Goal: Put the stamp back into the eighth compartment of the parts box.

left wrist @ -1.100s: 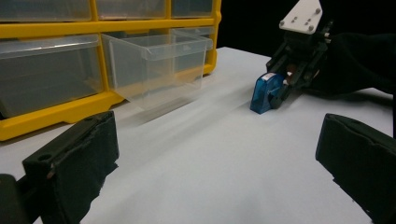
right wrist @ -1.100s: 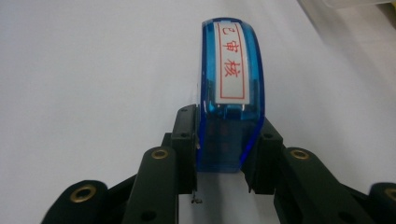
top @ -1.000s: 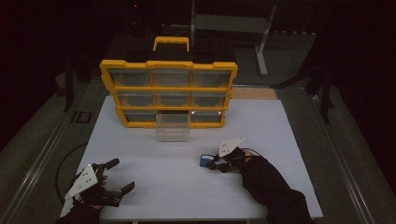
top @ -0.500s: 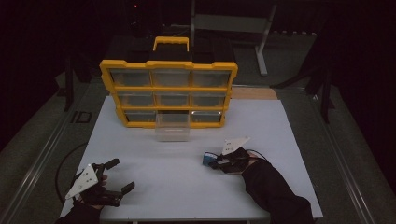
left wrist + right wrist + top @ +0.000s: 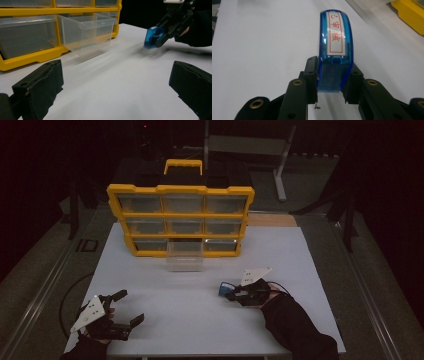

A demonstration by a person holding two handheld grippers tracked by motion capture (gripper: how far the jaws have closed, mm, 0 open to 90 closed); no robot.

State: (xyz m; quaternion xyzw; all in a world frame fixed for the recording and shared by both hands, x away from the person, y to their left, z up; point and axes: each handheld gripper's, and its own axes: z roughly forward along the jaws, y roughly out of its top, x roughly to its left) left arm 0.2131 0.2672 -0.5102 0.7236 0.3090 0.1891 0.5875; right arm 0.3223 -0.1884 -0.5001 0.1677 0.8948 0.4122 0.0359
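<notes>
Right gripper (image 5: 234, 294): my jaws clamp the blue stamp (image 5: 335, 55), held just above the counter (image 5: 200, 320).
Left gripper (image 5: 125, 309): my jaws spread wide, holding nothing.
Pulled-out clear drawer (image 5: 185, 260): fronts yellow organizer (image 5: 181, 220).

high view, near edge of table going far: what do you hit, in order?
left gripper → right gripper clamped on the blue stamp → clear drawer pulled out onto the white table → yellow organizer.
</notes>
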